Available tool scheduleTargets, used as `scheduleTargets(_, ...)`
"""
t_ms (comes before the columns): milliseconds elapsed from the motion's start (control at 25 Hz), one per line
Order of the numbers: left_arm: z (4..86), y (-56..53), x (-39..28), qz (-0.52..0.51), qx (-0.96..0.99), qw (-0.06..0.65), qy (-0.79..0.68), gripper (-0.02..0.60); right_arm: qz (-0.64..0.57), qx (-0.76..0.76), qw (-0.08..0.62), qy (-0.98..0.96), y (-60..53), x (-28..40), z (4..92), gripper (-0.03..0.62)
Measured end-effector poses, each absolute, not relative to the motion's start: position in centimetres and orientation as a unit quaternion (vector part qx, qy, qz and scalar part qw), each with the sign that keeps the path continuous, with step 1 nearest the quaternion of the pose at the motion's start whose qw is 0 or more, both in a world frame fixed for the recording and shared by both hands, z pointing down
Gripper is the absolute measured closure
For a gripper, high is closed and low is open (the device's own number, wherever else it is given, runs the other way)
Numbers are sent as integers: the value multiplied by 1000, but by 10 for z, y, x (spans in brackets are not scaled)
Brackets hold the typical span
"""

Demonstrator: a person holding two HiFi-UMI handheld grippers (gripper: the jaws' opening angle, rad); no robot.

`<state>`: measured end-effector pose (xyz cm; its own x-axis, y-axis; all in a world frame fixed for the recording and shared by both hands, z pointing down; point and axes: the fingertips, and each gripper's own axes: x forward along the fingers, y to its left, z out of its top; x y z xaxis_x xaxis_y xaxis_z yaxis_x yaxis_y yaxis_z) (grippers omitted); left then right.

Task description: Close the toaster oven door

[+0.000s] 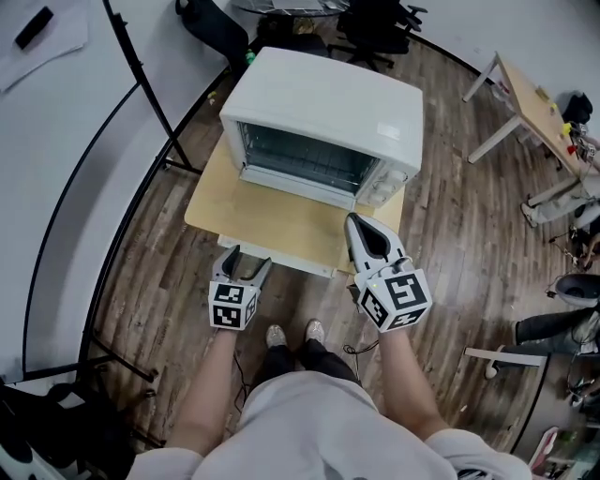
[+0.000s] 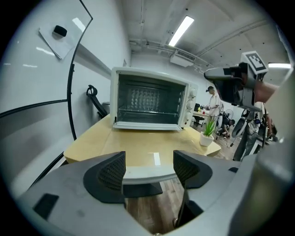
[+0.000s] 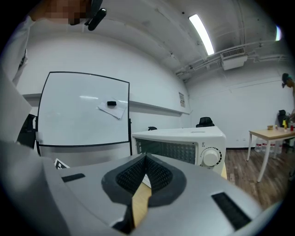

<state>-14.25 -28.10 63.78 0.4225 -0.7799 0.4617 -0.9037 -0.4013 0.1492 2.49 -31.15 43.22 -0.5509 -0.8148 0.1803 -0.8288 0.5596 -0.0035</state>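
Observation:
The white toaster oven (image 1: 323, 117) stands at the back of a small wooden table (image 1: 272, 225). Its front shows the rack inside, and a white lip juts out along the bottom (image 2: 147, 125); the door looks let down, though I cannot be sure. My left gripper (image 1: 246, 265) is open and empty, just off the table's near edge, facing the oven (image 2: 150, 99). My right gripper (image 1: 352, 222) is shut on nothing above the table's near right part, short of the oven's knob side (image 3: 209, 156). The left gripper (image 2: 148, 168) and the right gripper (image 3: 145, 174) both show in their own views.
A whiteboard (image 1: 37, 141) on a black frame curves along the left, its legs (image 1: 150, 84) close to the table. Black office chairs (image 1: 375, 23) sit behind the oven. A light table (image 1: 534, 103) stands at the right. A small potted plant (image 2: 208, 134) and a person (image 2: 214, 103) are further off.

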Motion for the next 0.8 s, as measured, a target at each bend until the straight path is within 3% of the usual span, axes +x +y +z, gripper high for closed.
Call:
scheduleTargets(440,716,-255,-142,193,784,284,-518,267,50,479,94,-871,-303,38,440,594)
scheduleTargets(800,731,-253,-147,-56,702,492,-511,267,53,488,99,-865,-299,50,441,594)
